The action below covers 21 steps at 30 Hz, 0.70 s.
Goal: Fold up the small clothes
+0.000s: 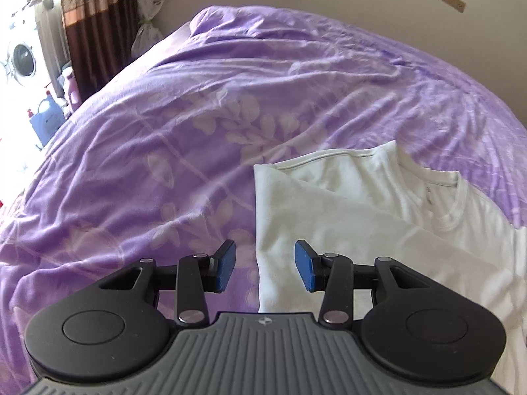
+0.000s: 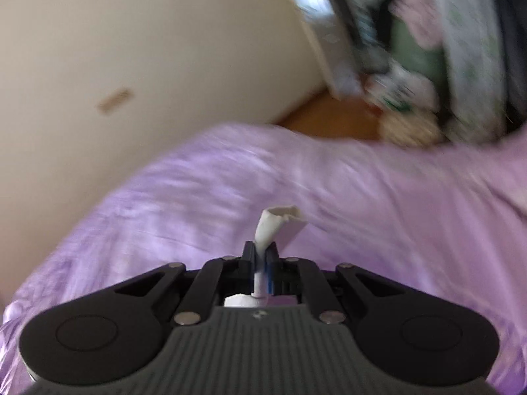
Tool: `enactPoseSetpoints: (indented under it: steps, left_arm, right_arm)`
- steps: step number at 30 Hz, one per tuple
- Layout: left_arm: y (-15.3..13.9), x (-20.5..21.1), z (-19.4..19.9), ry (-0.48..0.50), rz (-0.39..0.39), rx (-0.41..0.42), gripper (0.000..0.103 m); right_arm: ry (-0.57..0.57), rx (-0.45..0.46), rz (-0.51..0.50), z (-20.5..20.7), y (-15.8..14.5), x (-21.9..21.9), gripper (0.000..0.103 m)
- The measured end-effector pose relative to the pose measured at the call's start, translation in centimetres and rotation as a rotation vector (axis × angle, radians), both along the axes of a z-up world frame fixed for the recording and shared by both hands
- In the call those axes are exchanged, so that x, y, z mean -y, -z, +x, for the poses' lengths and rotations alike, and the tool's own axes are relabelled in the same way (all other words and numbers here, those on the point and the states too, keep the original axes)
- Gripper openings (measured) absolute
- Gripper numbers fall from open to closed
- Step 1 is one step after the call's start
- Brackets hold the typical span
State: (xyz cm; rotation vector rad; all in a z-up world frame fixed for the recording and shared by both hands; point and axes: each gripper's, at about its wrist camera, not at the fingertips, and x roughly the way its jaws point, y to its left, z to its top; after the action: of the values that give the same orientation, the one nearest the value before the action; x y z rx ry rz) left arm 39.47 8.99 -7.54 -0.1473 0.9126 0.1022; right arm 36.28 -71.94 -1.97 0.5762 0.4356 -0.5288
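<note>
A white T-shirt (image 1: 362, 204) lies on the purple bedspread (image 1: 197, 105), one side folded over so a straight edge runs down its left. Its neckline sits at the right of the left wrist view. My left gripper (image 1: 265, 265) hovers open over that folded left edge, one blue pad above the bedspread and the other above the shirt, nothing between them. In the blurred right wrist view my right gripper (image 2: 262, 256) is shut on a pinch of white shirt fabric (image 2: 275, 222), which sticks up past the fingertips above the bedspread (image 2: 362, 204).
A cream wall (image 2: 115, 49) runs behind the bed. Brown curtains (image 1: 95, 16), a washing machine (image 1: 21, 59) and a blue container (image 1: 46, 118) stand off the bed's left side. Wooden floor (image 2: 329, 115) and piled household items (image 2: 428, 65) lie beyond the bed's far edge.
</note>
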Motion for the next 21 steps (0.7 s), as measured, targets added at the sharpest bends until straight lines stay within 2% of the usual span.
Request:
enactPoseSetpoints:
  steps: [5,11,16,19,21]
  left_arm:
    - [-1.8,0.4,-2.0,0.045,0.028,0.026,0.045]
    - [-5.0,-0.1,-5.1,0.117,-0.02,0.11,0.045]
    - [-6.5,-1.7,-6.2,0.136,-0.061,0.113,0.045]
    - [-6.3,-2.8,-6.8,0.175,-0.1,0.119,0.045]
    - [-5.9,-3.5,-7.2,0.181,-0.107,0.107,0.045]
  right_arm:
    - [-0.193,0.118,-0.085,1.1,-8.5,-9.3,0.001]
    - [-0.408,0.194,-0.089,3.3,-14.3,-23.0,0.001]
    - [-0.584,0.212,-0.051,6.5,-14.9,-33.8,0.001]
    - [-0.655,0.185,-0.004,8.5,-13.2,-40.0,0.001]
    - [-0.676,0.145,0.012,9.5,-10.9,-44.0,0.001]
